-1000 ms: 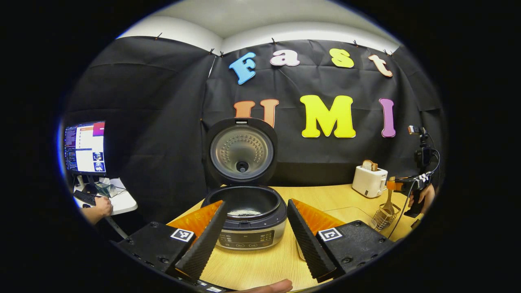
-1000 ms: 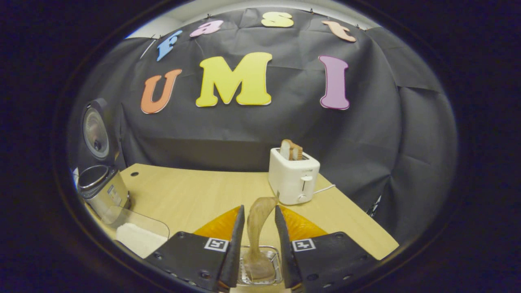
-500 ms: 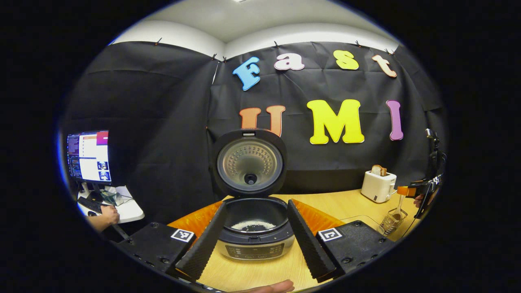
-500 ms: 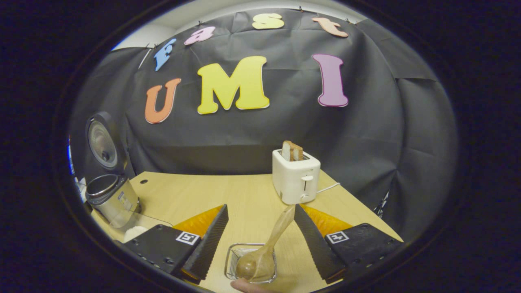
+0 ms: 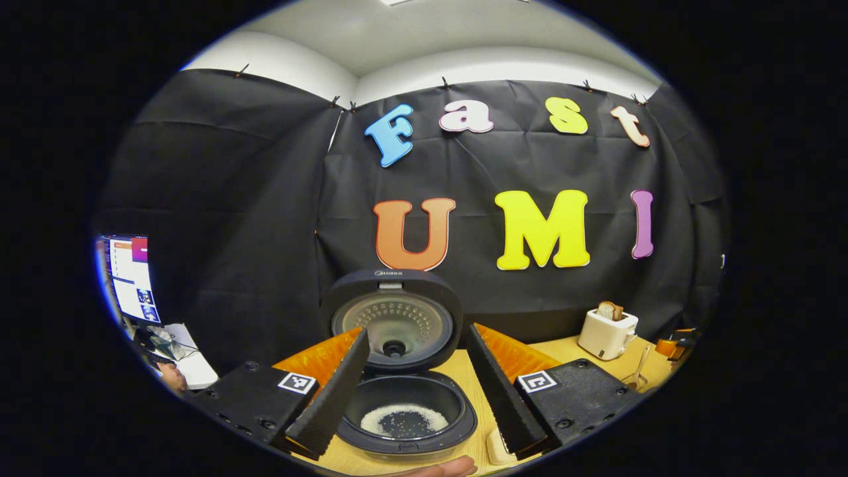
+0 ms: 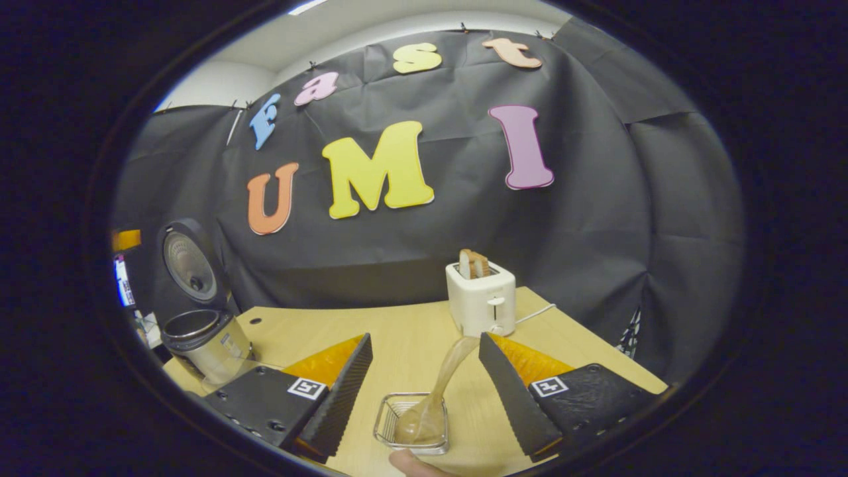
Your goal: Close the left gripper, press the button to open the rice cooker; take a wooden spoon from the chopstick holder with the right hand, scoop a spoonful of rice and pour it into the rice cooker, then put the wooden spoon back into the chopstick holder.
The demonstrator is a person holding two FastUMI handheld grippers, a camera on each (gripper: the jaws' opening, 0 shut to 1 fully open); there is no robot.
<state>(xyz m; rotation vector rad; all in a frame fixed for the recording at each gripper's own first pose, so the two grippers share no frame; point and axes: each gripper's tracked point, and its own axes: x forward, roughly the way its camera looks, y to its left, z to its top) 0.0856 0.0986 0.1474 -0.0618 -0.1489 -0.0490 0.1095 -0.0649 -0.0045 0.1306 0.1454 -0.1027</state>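
Observation:
The rice cooker (image 5: 404, 430) stands open on the wooden table, lid (image 5: 394, 318) upright and a thin layer of rice in its pot. My left gripper (image 5: 416, 332) hovers above and in front of it, open, one finger on each side of the pot, holding nothing. In the right gripper view the wooden spoon (image 6: 445, 381) stands bowl-down in the wire chopstick holder (image 6: 397, 430), its handle leaning right. My right gripper (image 6: 424, 341) is open around the handle without touching it. The cooker (image 6: 207, 338) sits at far left there.
A white toaster (image 6: 481, 298) with bread stands at the back of the table (image 6: 318, 331), also seen as the toaster (image 5: 606, 332) at right. A monitor (image 5: 131, 278) and a person's hand (image 5: 173, 377) are off the table's left. A fingertip (image 6: 411, 462) shows below the holder.
The right gripper opened and let go of the spoon handle, then drew back; the spoon stays in the holder. The left gripper lifted, so the open cooker now sits lower in its view.

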